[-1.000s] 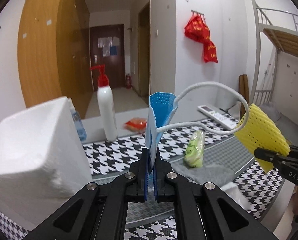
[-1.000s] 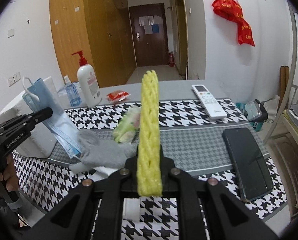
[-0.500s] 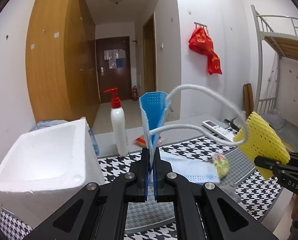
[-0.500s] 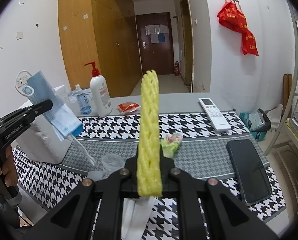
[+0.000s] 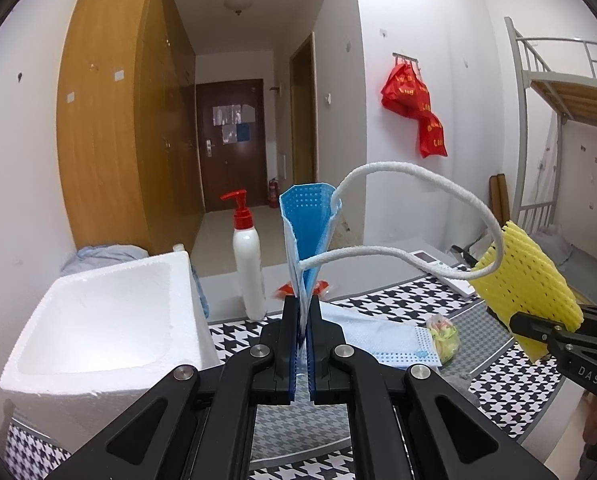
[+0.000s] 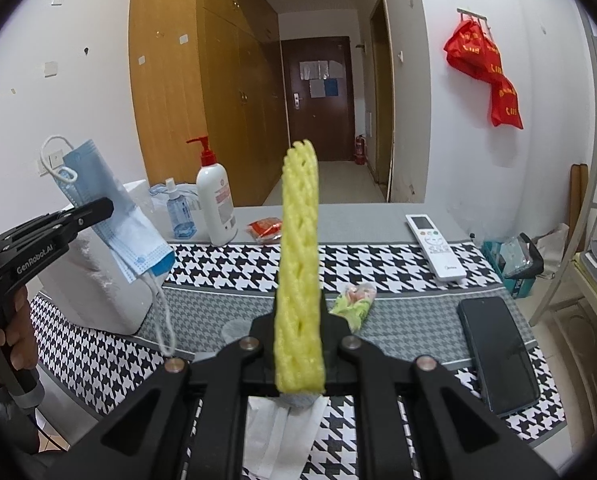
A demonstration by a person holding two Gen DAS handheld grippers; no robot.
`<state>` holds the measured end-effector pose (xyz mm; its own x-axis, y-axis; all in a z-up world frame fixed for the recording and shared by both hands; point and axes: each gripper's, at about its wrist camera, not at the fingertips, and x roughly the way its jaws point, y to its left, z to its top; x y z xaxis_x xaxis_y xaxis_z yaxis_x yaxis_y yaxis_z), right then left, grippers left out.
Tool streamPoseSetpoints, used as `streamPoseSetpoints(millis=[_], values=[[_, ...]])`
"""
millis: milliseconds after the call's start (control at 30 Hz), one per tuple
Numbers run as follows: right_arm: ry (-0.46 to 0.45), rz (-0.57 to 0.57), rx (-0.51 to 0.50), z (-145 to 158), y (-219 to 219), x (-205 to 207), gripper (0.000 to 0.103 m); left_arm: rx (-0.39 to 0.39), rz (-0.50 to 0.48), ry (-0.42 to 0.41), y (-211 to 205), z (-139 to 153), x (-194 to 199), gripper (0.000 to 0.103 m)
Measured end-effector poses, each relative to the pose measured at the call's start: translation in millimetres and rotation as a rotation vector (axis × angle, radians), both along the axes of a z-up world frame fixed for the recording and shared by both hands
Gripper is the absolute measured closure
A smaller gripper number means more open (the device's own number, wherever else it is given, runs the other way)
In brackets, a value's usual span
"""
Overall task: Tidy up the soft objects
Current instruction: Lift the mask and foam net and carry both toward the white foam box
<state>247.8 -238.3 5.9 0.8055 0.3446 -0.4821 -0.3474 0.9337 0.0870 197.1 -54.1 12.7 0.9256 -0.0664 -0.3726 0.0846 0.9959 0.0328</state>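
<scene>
The blue mask (image 5: 308,236) is pinched in the left gripper (image 5: 305,312), jaws clamped on its folded edge; it stands up past them, white ear loop (image 5: 414,216) arching right, while in the right wrist view the rest of it (image 6: 114,216) hangs down over the white foam box (image 5: 98,320). The yellow foam net (image 6: 300,264) stands upright in the right gripper (image 6: 298,312), jaws squeezed on its lower part. Both are held above the houndstooth table (image 6: 234,268). Compared with a second ago both grippers sit higher: the box's hollow now shows from above, and the mask has lifted off the grey cloth. Around them: a pump bottle (image 6: 216,200), small blue bottle (image 6: 178,216), red packet (image 6: 264,229), green wrapper (image 6: 354,304), remote (image 6: 434,250), phone (image 6: 498,352), white tissue (image 6: 282,432) beneath the right gripper
</scene>
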Motion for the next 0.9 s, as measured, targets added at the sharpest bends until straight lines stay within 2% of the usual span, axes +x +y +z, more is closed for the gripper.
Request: streamPoseSetpoints(millis=[900], values=[[-0.078,0.093,0.006,25,41,3,0.090,0.010,0.043,-0.040,27,29,-9,0.099]])
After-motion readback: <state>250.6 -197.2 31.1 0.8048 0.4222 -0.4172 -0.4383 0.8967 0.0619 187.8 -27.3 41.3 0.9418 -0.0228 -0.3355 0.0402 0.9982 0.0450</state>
